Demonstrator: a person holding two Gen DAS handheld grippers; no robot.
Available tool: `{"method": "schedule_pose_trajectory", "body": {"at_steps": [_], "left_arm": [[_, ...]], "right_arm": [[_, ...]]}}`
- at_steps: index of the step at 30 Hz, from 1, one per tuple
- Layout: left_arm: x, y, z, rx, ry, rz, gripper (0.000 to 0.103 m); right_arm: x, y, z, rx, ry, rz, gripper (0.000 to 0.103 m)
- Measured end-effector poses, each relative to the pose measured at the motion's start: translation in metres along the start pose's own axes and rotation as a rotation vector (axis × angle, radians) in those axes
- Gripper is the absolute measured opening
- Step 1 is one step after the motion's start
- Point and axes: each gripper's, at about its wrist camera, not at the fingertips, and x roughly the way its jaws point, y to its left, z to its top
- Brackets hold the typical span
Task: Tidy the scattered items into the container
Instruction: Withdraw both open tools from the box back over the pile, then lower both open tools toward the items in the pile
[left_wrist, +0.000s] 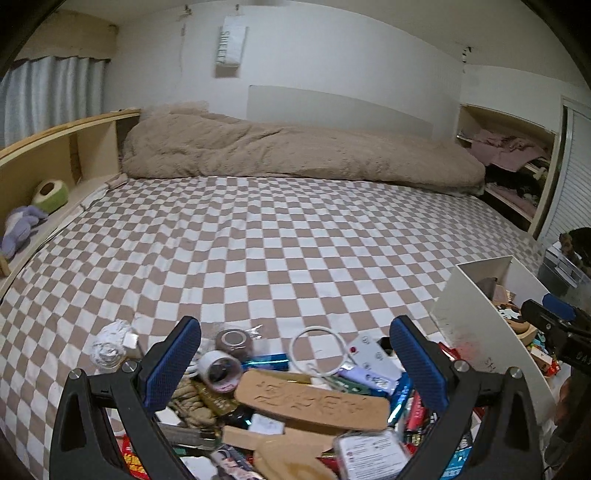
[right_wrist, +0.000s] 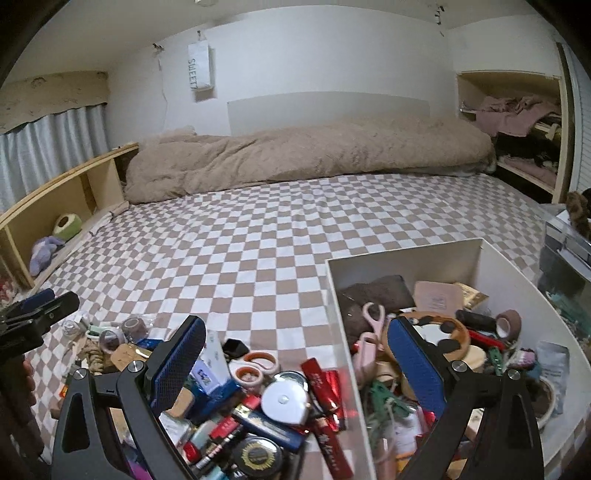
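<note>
A heap of small items lies on the checkered bed. In the left wrist view my left gripper is open and empty above a tan embossed case, a tape roll and a white ring. In the right wrist view my right gripper is open and empty, straddling the left wall of the white container. Red packets, a white round tape measure and scissors lie left of that wall. The container holds pink scissors, a brown tape roll and several other items.
The checkered bed sheet stretches ahead, with a beige duvet at its far end. A wooden shelf with plush toys runs along the left. A closet and clear drawers are at the right. The left gripper also shows at the right wrist view's left edge.
</note>
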Motion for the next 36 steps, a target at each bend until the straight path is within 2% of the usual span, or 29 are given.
{"method": "schedule_pose_trajectory", "body": {"at_steps": [12,23,28,36], "left_arm": [[-0.001,0.031,-0.01,-0.054,0.006,0.021,0.103],[0.002,0.047,-0.029,-0.084,0.048,0.062,0.103],[0.003,0.053,-0.038,-0.103,0.065,0.08,0.103],[0.009,0.067,-0.064,-0.129,0.145,0.134,0.103]], "right_arm": [[0.006,0.017,-0.004,-0.017,-0.034,0.037,0.103],[0.014,0.026,-0.014,-0.047,-0.028,0.073,0.103],[0.028,0.038,-0.024,-0.074,0.033,0.095,0.103],[0.054,0.055,-0.056,-0.094,0.155,0.126,0.103]]}}
